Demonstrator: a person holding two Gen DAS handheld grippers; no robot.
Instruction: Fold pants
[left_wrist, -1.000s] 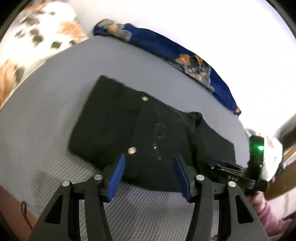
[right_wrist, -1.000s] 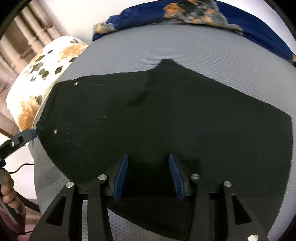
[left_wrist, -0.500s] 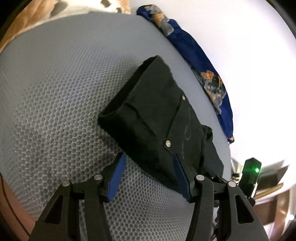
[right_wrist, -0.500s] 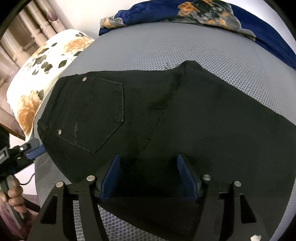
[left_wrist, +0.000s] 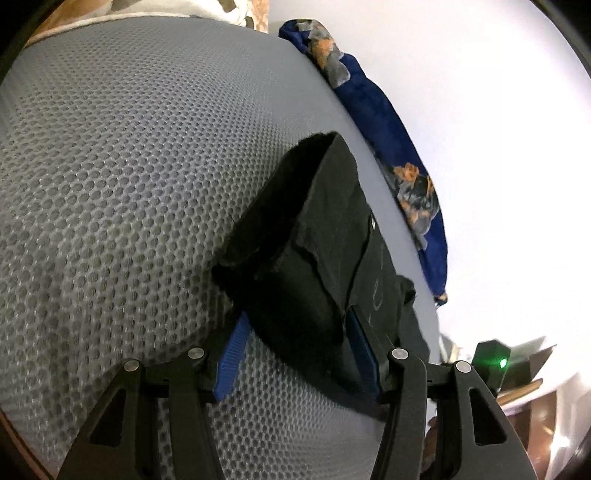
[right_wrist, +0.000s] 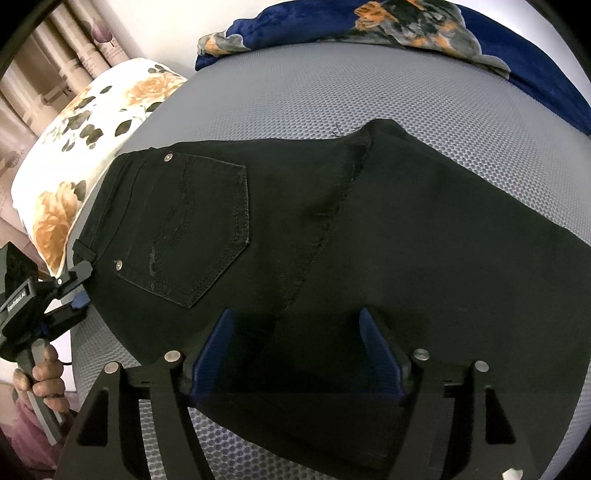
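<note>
Black pants (right_wrist: 332, 229) are lying spread across a grey mesh mattress (right_wrist: 332, 85), waistband toward the left side of the right wrist view, back pocket (right_wrist: 195, 229) facing up with a metal rivet (right_wrist: 168, 157) at its far corner and another at its near corner. The right gripper (right_wrist: 295, 350) is hovering low over the near edge of the pants, its blue-padded fingers (right_wrist: 218, 350) standing spread wide with dark fabric showing between them; whether the pads are touching the cloth I cannot tell. Over at the left, the left gripper (right_wrist: 79, 284) is reaching in at the waistband corner, just beside a belt loop (right_wrist: 83, 251), and a hand (right_wrist: 44, 384) is wrapping around its handle. From the left wrist view, the left gripper (left_wrist: 295, 350) is sitting with its fingers (left_wrist: 231, 354) apart around the layered waistband end of the pants (left_wrist: 314, 266), which is rising off the mattress (left_wrist: 129, 166) as a thick stack; the right pad is lying against the cloth, while the left pad is showing a little clear of it, so it is not clamping. A floral pillow (right_wrist: 85, 147) is resting at the far left, and a blue flowered blanket (right_wrist: 424, 29) is bunching along the far edge against the white wall (left_wrist: 480, 110).
</note>
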